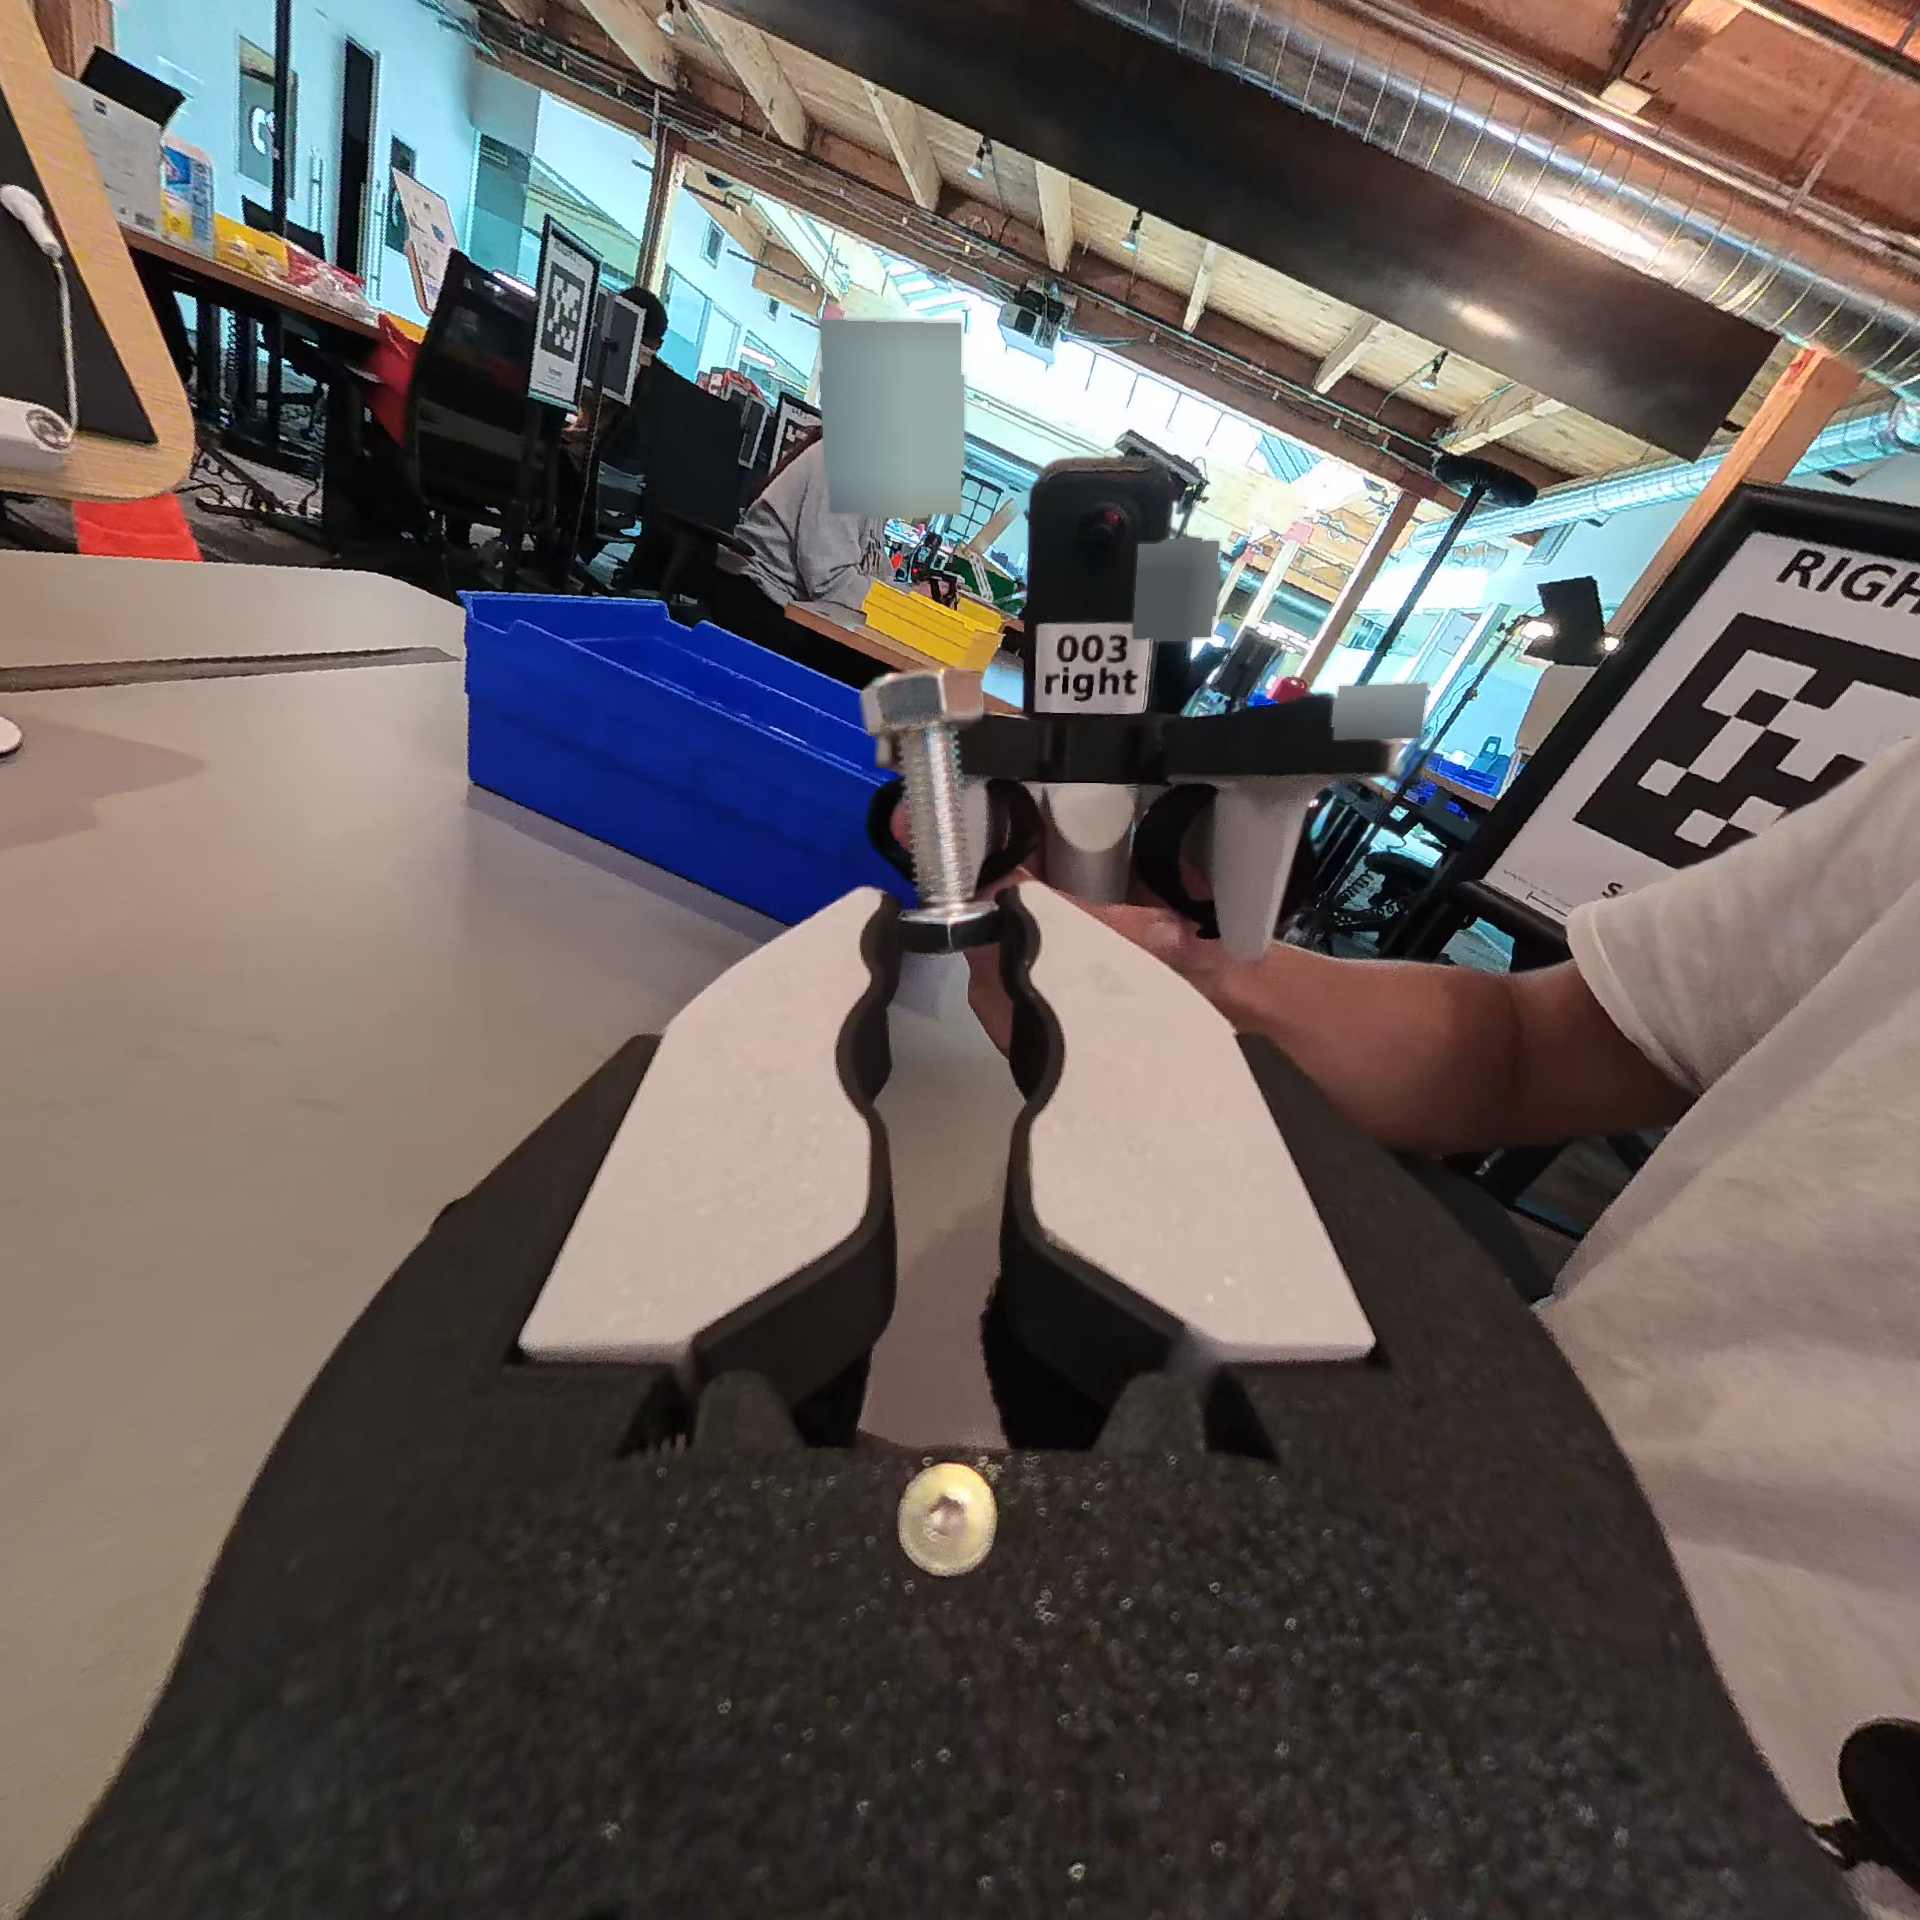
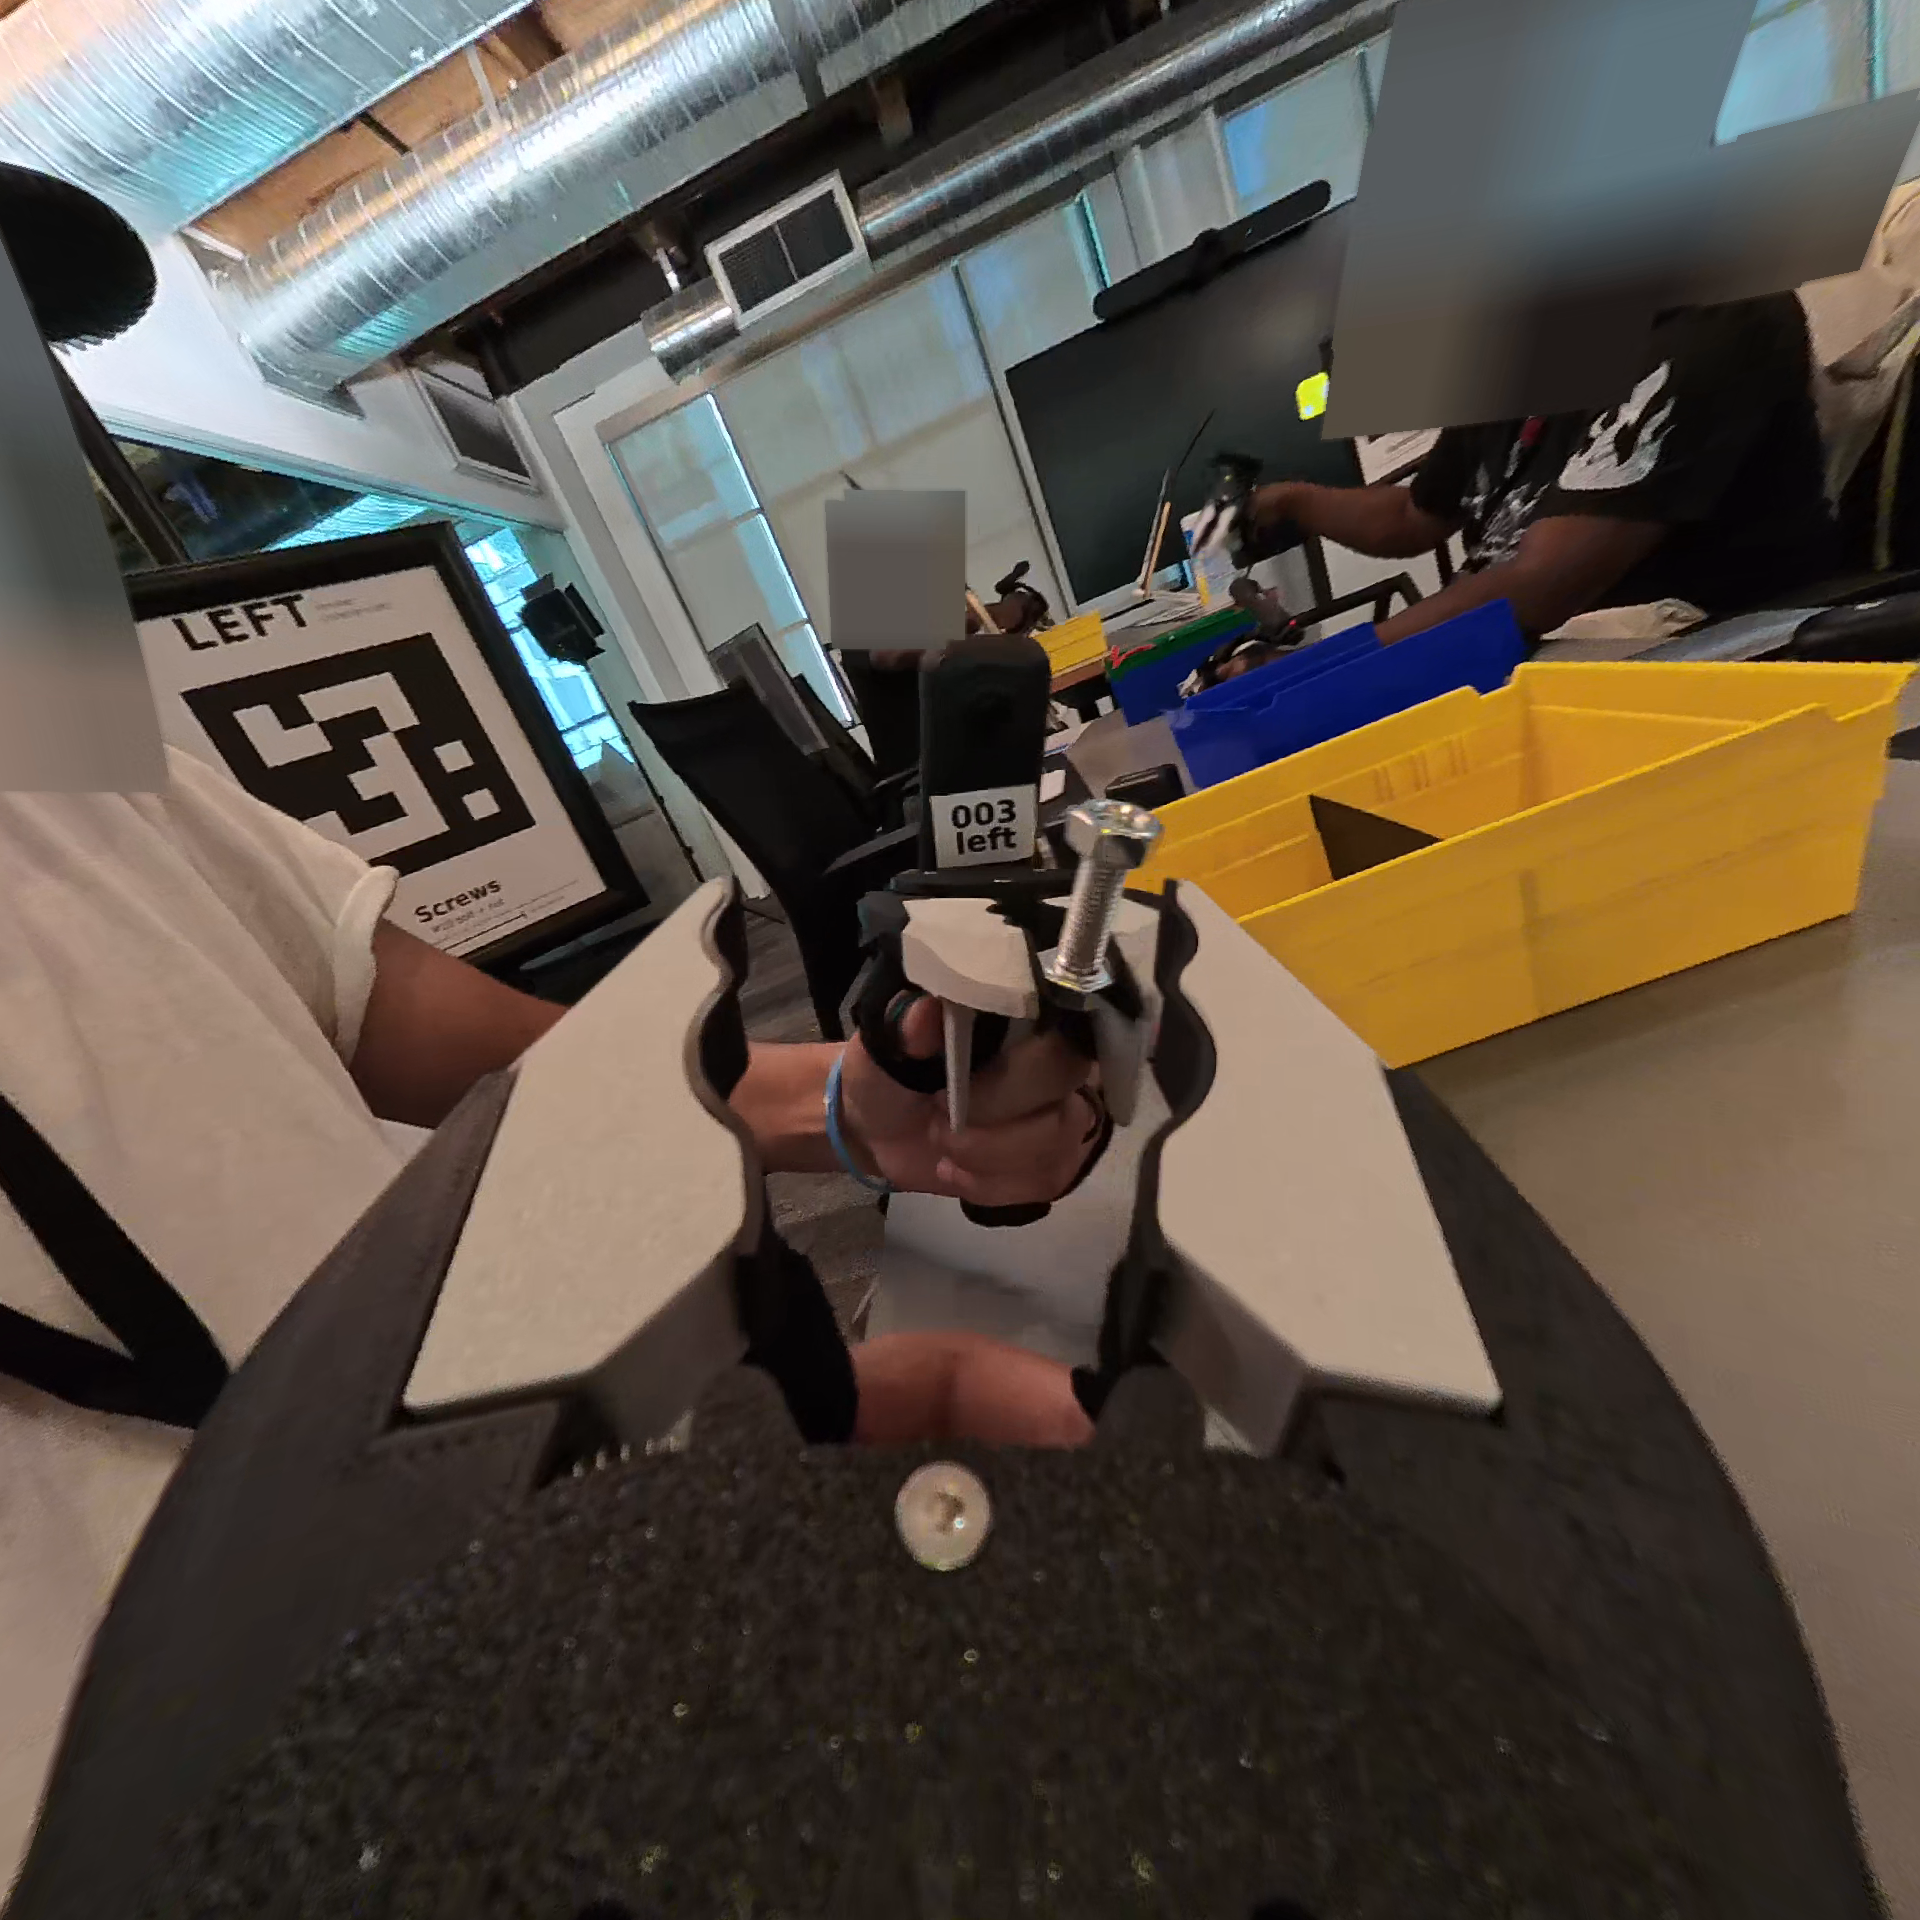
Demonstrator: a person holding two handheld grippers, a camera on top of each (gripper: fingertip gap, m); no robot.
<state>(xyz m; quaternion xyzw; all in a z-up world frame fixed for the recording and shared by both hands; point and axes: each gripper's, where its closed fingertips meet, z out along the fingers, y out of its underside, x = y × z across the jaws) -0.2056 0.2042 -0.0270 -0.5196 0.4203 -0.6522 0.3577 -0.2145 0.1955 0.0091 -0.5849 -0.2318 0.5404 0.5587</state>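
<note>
My left gripper [image 1: 951,914] is shut on a silver hex nut [image 1: 948,928], pinched at the fingertips. A silver hex-head bolt [image 1: 938,800] stands upright in the nut, head on top. My right gripper [image 1: 1122,831] faces it from just behind, with one pale finger [image 1: 1257,873] showing. In the right wrist view my right gripper [image 2: 945,966] is open wide and empty. The bolt [image 2: 1103,894] and nut [image 2: 1081,977] sit between its fingertips, close to the right finger [image 2: 1247,1039]. The left gripper [image 2: 1070,1003] and the hand holding it lie beyond.
A blue bin [image 1: 665,727] stands on the grey table [image 1: 260,987] to the left of the grippers. A yellow divided bin [image 2: 1558,862] stands on the table at the right. Framed marker boards [image 1: 1766,748] [image 2: 364,748] stand on both sides. People work at tables behind. Less than 4 cm separates the two grippers' tips.
</note>
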